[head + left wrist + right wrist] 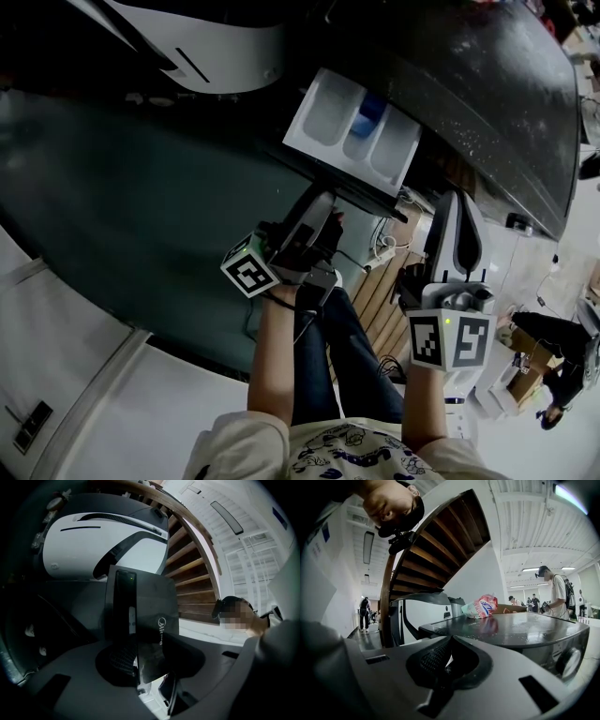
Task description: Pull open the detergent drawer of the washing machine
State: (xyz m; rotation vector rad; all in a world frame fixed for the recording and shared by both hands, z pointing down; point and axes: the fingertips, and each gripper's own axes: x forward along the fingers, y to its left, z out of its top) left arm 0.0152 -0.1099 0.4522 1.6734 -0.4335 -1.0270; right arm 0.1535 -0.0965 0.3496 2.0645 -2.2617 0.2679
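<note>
The washing machine (pixel 487 84) has a dark speckled top. Its detergent drawer (pixel 352 127) stands pulled out, with white compartments and a blue insert showing. My left gripper (pixel 325 202) reaches up to the drawer's dark front panel. In the left gripper view that panel (pixel 154 602), marked with a small logo, stands between the jaws of the left gripper (pixel 147 660), which is shut on it. My right gripper (pixel 459 206) hangs to the right of the drawer, below the machine's front. In its own view the right gripper (pixel 447 660) has its pads together and holds nothing.
A white appliance (pixel 202 42) stands to the left of the drawer. A wooden staircase (pixel 187 564) rises behind. On the machine's top (pixel 511 627) lies a pink bag (pixel 480 606). People (pixel 555 590) stand further off. Cables and a power strip (pixel 384 248) lie on the floor.
</note>
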